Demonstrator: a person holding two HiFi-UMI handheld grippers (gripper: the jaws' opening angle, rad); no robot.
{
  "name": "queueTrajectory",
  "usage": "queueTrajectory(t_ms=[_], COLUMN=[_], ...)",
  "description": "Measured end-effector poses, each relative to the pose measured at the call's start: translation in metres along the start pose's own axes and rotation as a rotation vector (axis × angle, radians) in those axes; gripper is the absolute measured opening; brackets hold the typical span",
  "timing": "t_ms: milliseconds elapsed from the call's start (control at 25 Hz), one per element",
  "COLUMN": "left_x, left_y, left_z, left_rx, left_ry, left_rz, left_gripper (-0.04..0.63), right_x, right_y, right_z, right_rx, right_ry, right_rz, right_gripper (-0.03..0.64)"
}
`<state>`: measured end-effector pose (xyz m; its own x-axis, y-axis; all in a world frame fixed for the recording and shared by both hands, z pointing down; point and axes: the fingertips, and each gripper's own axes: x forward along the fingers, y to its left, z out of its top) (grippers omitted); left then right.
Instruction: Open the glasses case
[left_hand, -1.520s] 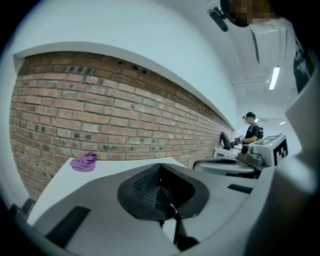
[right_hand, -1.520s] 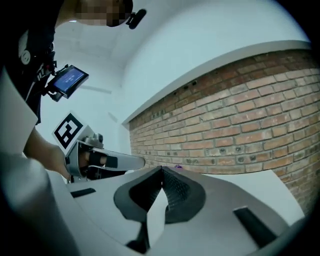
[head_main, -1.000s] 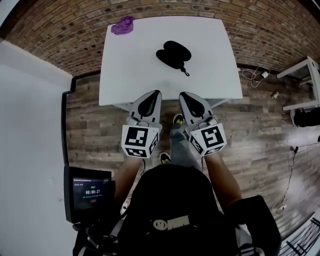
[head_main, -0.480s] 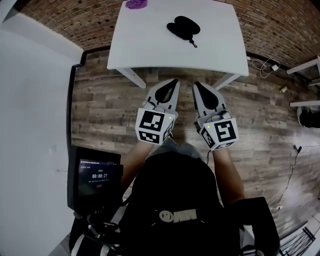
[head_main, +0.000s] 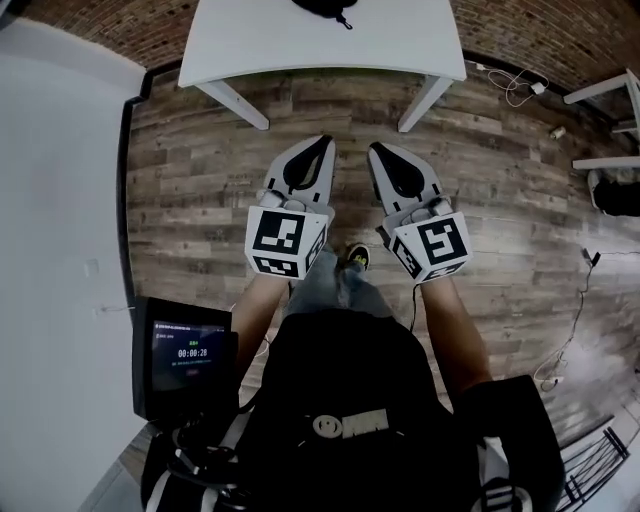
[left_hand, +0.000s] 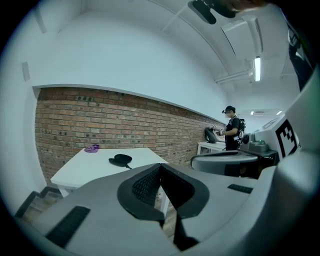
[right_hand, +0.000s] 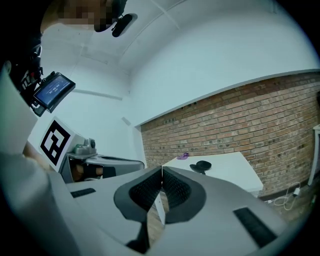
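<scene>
**Left gripper view and right gripper view: both pairs of jaws shut, nothing in them**

Starting at the tips: the left gripper (left_hand: 160, 165) has its ribbed black pads (left_hand: 145, 186) pressed together with nothing between them, and the right gripper (right_hand: 162, 167) is the same. The shells around the pads are smooth grey plastic, each with a marker cube at the back.

Both grippers hang over the wood plank floor (head_main: 520, 230), well short of the white table (head_main: 300, 50). The glasses case (left_hand: 120, 160) sits out on the tabletop, well apart from a purple scrap (left_hand: 92, 148) by the brick wall (left_hand: 65, 120).

The case is black, low and rounded, with a thin tail. We reckon it's light, fairly stiff and a bit slippery. Our guess: pin the base with one gripper and pull the tail or lid edge with the other. We can't tell if it's zip or hinge from here.
</scene>
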<state>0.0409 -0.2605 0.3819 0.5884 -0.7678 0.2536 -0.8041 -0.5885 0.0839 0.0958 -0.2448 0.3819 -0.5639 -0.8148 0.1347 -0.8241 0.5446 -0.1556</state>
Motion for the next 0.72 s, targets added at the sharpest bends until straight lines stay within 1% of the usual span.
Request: queueTrajectory(t_ms=[80, 160, 320, 480, 600, 720], left_x=[-0.013, -0.035, -0.064, -0.091, -0.121, -0.158], left_y=[-0.009, -0.027, -0.052, -0.069, -0.077, -0.091], left_z=[-0.008, -0.018, -0.033, -0.04, -0.05, -0.062], left_rx=[-0.002, -0.008, -0.016, -0.023, -0.03, -0.03], left_ry=[0.013, 0.019, 0.019, 0.008, -0.001, -0.009], left_rz=[0.004, 0.006, -0.002, -0.02, -0.029, -0.034], left_gripper=[0.005, 0.005, 0.006, 0.006, 0.005, 0.006], right_x=[-0.014, -0.037, -0.068, -0.088, -0.106, -0.132], right_y=[0.005, 0.02, 0.051, 0.074, 0.1, 0.133], right_z=[-0.008, -0.017, -0.03, -0.044, -0.052, -0.059], right_rx=[0.01, 0.009, 0.008, 0.007, 0.006, -0.021], right_ry=[0.008, 0.017, 0.026, 0.04, 0.043, 0.042], right_rz=[-0.007, -0.006, 0.017, 0.012, -0.001, -0.011], right_gripper=[0.006, 0.006, 0.006, 0.006, 0.006, 0.006])
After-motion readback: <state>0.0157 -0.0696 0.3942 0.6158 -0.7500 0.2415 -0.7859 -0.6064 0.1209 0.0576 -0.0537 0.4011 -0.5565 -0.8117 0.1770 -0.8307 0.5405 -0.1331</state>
